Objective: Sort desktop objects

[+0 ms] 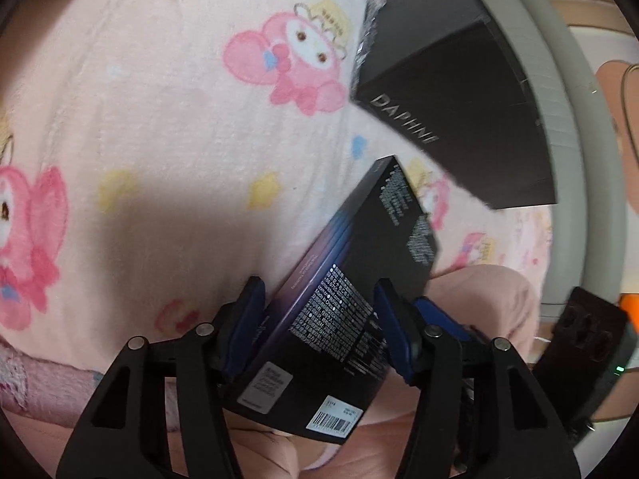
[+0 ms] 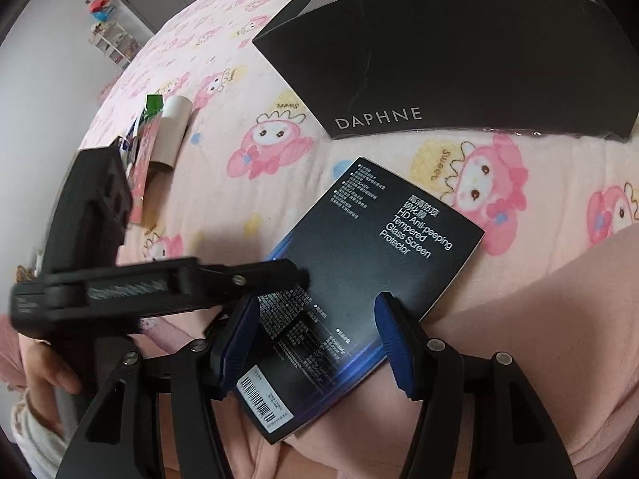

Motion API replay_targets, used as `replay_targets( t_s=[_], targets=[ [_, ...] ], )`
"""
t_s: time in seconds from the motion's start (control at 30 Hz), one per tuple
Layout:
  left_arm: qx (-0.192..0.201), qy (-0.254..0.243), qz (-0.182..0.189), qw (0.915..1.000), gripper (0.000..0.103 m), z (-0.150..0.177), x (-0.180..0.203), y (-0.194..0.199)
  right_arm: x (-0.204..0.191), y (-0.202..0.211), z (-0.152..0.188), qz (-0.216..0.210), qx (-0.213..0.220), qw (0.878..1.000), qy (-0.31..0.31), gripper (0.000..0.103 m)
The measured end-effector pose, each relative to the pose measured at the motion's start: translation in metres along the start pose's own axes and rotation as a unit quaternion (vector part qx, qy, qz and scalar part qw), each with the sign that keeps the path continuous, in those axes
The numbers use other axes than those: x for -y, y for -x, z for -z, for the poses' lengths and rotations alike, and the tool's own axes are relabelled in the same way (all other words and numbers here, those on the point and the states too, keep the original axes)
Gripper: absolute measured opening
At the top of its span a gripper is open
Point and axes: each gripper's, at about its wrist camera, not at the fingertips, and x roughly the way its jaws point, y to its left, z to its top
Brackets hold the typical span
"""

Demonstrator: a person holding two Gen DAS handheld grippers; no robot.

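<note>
- Left wrist view: the left hand-held gripper (image 1: 315, 319) has its blue pads (image 1: 249, 319) closed against the sides of a black screen protector box (image 1: 351, 279), held tilted above the pink cartoon blanket (image 1: 159, 119). At 1 o'clock from it stands the black DAPHNE box (image 1: 459, 92).
- Right wrist view: the right hand-held gripper (image 2: 315, 335) is wide open, its pads straddling the screen protector box (image 2: 359, 271) without clearly touching. The left hand-held gripper (image 2: 279, 275) reaches in from 9 o'clock onto the box's edge. The DAPHNE box (image 2: 459, 64) sits at 12 o'clock; a cardboard tube (image 2: 173, 131) and small packets (image 2: 143, 151) lie at 10 o'clock.
</note>
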Motion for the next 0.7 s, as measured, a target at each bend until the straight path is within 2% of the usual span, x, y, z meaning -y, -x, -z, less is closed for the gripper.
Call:
replay_targets(
  t_s=[0.17, 0.23, 0.3, 0.37, 0.43, 0.53, 0.7],
  targets=[
    [0.005, 0.035, 0.052, 0.998, 0.054, 0.0, -0.01, 0.009, 0.0, -0.002, -0.001, -0.006, -0.001, 1.0, 0.001, 0.058],
    [0.004, 0.044, 0.057, 0.9974, 0.054, -0.003, -0.009, 0.008, -0.003, -0.005, -0.003, -0.014, -0.002, 1.0, 0.005, 0.062],
    [0.004, 0.046, 0.05, 0.9977, 0.054, -0.005, -0.009, 0.006, -0.008, -0.008, -0.004, -0.021, -0.003, 1.0, 0.014, 0.066],
    [0.001, 0.045, 0.037, 0.9983, 0.054, -0.006, -0.008, 0.002, -0.01, -0.009, -0.003, -0.027, -0.007, 0.999, 0.016, 0.066],
    [-0.012, 0.038, 0.012, 0.9991, 0.063, -0.006, -0.006, -0.007, -0.009, -0.008, -0.001, -0.035, -0.015, 0.999, 0.009, 0.066],
    [-0.028, 0.021, -0.031, 0.9989, 0.064, -0.006, 0.001, -0.023, -0.007, 0.002, 0.005, -0.031, -0.017, 0.999, 0.01, 0.066],
    [-0.03, 0.041, -0.003, 0.9987, 0.061, -0.01, -0.002, -0.022, -0.006, 0.015, 0.015, -0.014, -0.009, 1.0, 0.01, 0.066]
  ],
)
